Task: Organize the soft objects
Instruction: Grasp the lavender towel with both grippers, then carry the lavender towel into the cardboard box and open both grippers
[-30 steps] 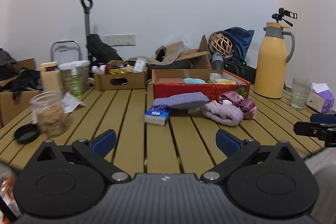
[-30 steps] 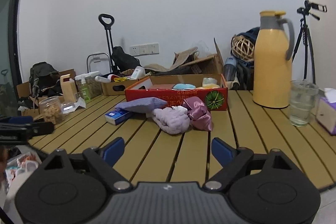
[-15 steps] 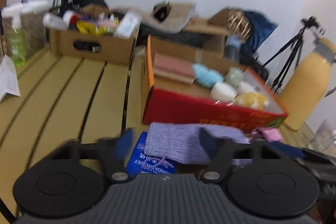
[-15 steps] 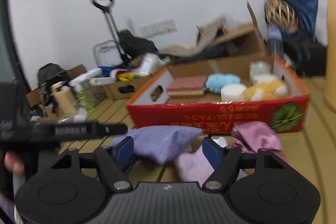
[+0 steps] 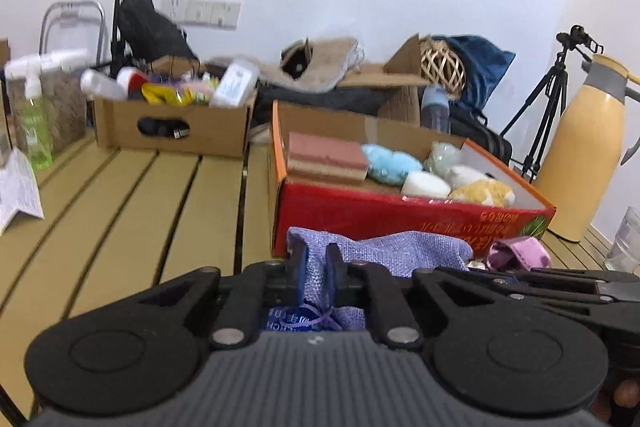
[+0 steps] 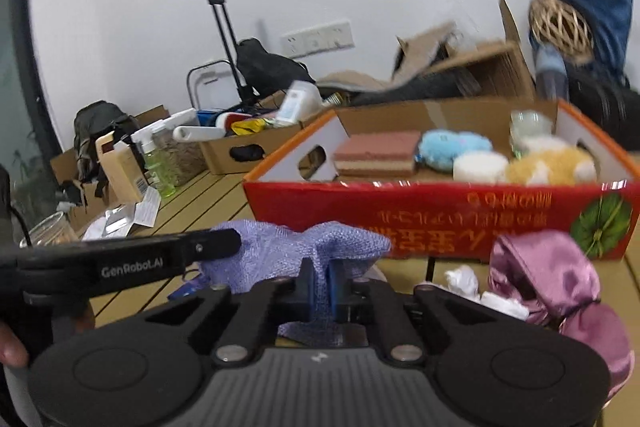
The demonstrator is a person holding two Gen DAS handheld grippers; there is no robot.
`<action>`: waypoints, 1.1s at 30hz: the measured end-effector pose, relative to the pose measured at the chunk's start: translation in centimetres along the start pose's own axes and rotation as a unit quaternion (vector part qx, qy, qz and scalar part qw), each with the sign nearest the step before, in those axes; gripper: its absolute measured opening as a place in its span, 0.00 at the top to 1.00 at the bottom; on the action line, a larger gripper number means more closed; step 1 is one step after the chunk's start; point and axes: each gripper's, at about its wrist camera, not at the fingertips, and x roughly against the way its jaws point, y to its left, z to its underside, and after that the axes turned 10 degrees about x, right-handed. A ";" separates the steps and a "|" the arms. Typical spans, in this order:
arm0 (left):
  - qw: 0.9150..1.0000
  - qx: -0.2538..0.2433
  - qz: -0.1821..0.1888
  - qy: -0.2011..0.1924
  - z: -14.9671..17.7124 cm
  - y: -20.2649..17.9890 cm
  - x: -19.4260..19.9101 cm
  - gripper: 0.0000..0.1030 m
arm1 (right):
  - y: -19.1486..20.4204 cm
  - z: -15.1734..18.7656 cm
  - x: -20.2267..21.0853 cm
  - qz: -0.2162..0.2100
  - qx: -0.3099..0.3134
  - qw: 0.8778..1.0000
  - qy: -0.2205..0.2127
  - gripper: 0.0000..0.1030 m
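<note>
Both claws pinch the lavender mesh pouch (image 5: 400, 251): left claw (image 5: 316, 267) on one end, right claw (image 6: 319, 281) on the other; the red box (image 6: 440, 215) sits just beyond.

A slatted tan table (image 5: 168, 195) carries the clutter, with a red box (image 5: 400, 215) as its centrepiece. Left of the red box and farther back sits a brown cardboard box (image 5: 172, 125); farther left again stand a green spray bottle (image 5: 34, 131) and folded paper leaflets (image 5: 18, 191). To the right of the red box stands a yellow jug (image 5: 584, 155), with a clear glass (image 5: 626, 241) nearer the camera beside it. Directly in front of the red box lie a purple woven pouch (image 6: 296, 251), a pink satin bag (image 6: 548, 279) and something white and crumpled (image 6: 464, 277) between them. A glass jar (image 6: 52, 231) stands well to the left.
</note>
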 end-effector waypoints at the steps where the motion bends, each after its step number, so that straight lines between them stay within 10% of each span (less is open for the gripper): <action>1: 1.000 -0.003 -0.001 -0.011 0.1 -0.2 0.5 0.90 | 0.0 -0.1 0.4 0.000 0.003 1.000 -0.005 0.94; 9: 0.996 -0.032 0.034 -0.074 0.1 -2.3 4.7 0.90 | 0.1 -0.6 5.0 0.000 0.001 0.999 -0.051 0.95; 16: 0.993 -0.005 0.097 -0.074 -8.0 -3.7 4.2 0.90 | -2.8 -7.8 6.3 -0.010 -0.002 0.996 -0.089 0.95; 25: 0.999 0.006 0.039 -0.011 -10.1 -2.3 -7.5 0.90 | -7.8 -11.4 -5.3 -0.002 -0.016 1.000 0.013 0.93; 33: 1.000 0.005 0.019 -0.014 -8.3 -0.1 -7.5 0.58 | -7.8 -8.4 -9.3 -0.011 -0.020 0.997 0.072 0.59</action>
